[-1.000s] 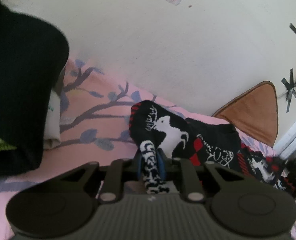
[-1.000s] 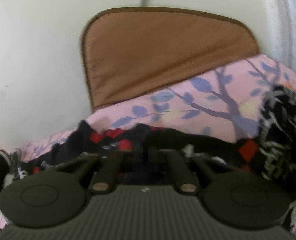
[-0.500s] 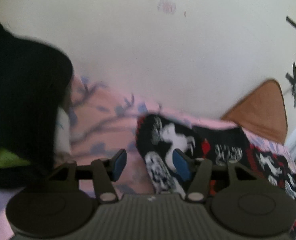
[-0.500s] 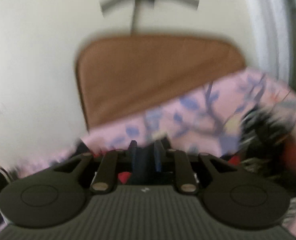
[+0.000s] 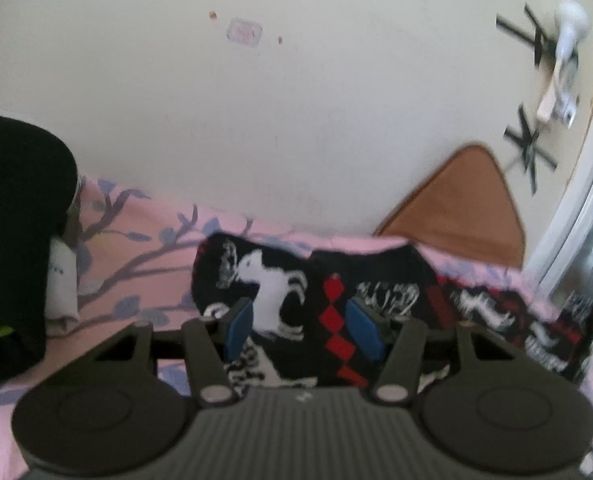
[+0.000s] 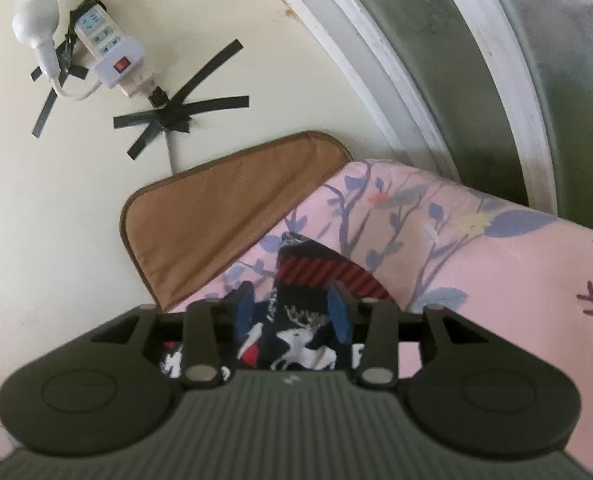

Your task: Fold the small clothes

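Cream wall behind, black tape crosses and a power strip (image 6: 110, 54) stuck to it; a pink bedsheet (image 5: 136, 264) with a blue branch print covers the bed, a brown cushion (image 6: 220, 208) against the wall. The reindeer-patterned sock (image 5: 320, 292), black with white and red, lies stretched across the sheet just ahead of the left gripper (image 5: 302, 328). Its fingers stand about half apart, pads clear of the fabric, gripping nothing. In the right wrist view the right gripper (image 6: 290, 312) is opening; the sock's striped cuff end sits between the fingers, not pinched. Step in hand looks like release after laying it out. To do it well: lift both grippers straight off so no pad snags the knit, then retake one end for the fold. A second ago both grippers were clamped on the sock; now it lies free and flatter.
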